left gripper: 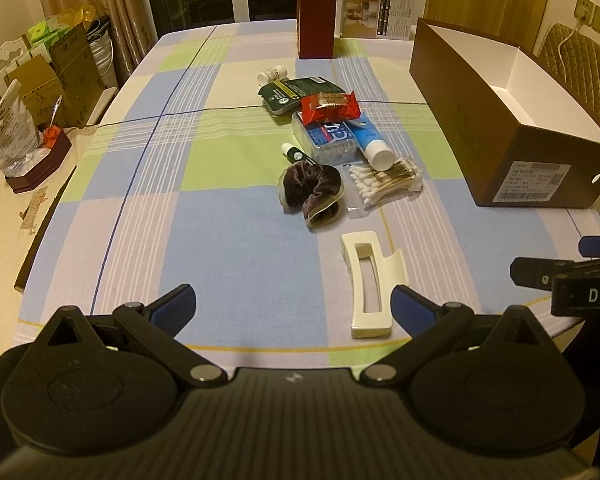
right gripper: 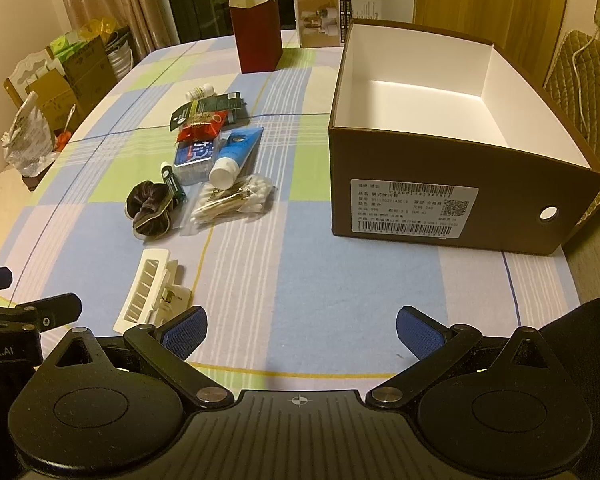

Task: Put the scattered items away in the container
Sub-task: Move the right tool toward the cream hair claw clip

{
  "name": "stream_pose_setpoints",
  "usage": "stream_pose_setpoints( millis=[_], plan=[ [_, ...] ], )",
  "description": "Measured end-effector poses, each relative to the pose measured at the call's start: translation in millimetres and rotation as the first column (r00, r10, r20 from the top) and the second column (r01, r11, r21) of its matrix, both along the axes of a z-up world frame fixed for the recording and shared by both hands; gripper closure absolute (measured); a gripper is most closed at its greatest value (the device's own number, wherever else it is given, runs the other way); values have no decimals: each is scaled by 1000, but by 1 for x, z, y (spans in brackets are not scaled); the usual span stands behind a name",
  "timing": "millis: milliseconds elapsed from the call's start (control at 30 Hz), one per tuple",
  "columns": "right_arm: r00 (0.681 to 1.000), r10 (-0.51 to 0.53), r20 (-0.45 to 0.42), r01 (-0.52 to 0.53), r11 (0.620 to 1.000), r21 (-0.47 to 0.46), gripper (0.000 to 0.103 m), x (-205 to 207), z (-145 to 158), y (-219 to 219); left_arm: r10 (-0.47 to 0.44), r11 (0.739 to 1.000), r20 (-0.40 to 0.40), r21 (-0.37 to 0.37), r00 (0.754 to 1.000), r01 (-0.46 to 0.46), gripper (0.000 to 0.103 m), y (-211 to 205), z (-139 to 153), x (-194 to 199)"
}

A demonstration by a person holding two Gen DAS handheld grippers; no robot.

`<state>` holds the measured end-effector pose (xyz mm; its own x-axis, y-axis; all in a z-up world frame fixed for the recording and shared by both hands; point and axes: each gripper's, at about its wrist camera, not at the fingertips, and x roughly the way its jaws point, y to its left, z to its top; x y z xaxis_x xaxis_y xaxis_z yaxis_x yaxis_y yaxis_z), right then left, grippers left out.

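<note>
Evidently nothing has gone into the shoe box (right gripper: 452, 184) yet: its white inside shows bare, and every loose item lies on the checked tablecloth (left gripper: 228, 216). Both tools hover low at the near table edge with their blue-padded jaws spread wide and nothing between them. The left gripper (left gripper: 294, 306) looks straight down the cloth, and the white hair claw (left gripper: 370, 282) lies just ahead of it, close beside its right-hand finger, so it is the nearest thing to take. Further ahead of those jaws sits the dark velvet scrunchie (left gripper: 312, 192), with the bag of cotton swabs (left gripper: 386, 182) touching it on the right. Beyond them the pile tightens: a blue tube (left gripper: 372, 140) rests partly on the swabs, a clear blue-labelled pack (left gripper: 328, 140) lies against it, a red snack wrapper (left gripper: 330, 106) lies on top of that, and a green pouch (left gripper: 296, 92), a small white bottle (left gripper: 272, 74) and a green lip balm stick (left gripper: 298, 154) flank them. The right gripper (right gripper: 300, 332) faces the box ahead and to its right, while the clutter lies ahead to its left. That split likely suits one hand picking and the other standing near the drop. The overlapping pieces probably need lifting from the top down.
</note>
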<state>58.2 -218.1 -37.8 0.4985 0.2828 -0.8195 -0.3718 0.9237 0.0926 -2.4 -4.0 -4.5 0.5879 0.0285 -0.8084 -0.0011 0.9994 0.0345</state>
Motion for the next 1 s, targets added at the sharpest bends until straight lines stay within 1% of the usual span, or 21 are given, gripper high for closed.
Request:
stream_pose_setpoints(
  millis=[400, 500, 633, 733, 800, 1000],
  plan=[
    [1000, 11, -5, -11, 1000, -21, 0, 0, -1, 3, 11, 1000, 17, -22, 1000, -10, 1, 6, 7, 1],
    [1000, 16, -5, -16, 1000, -20, 0, 0, 0, 4, -2, 1000, 47, -2, 999, 2, 1, 9, 14, 2],
    [999, 32, -7, -32, 999, 14, 0, 3, 4, 6, -35, 999, 76, 42, 997, 32, 1, 13, 20, 4],
    [998, 68, -7, -68, 997, 28, 0, 4, 6, 14, -53, 997, 79, 63, 995, 48, 1, 18, 21, 5],
    [994, 111, -3, -110, 994, 20, 0, 4, 6, 23, -59, 996, 80, 67, 995, 54, 1, 23, 21, 7],
    [971, 236, 21, -237, 972, 13, 0, 2, 2, 56, -57, 996, 82, 73, 995, 51, 1, 41, 22, 16]
  ],
)
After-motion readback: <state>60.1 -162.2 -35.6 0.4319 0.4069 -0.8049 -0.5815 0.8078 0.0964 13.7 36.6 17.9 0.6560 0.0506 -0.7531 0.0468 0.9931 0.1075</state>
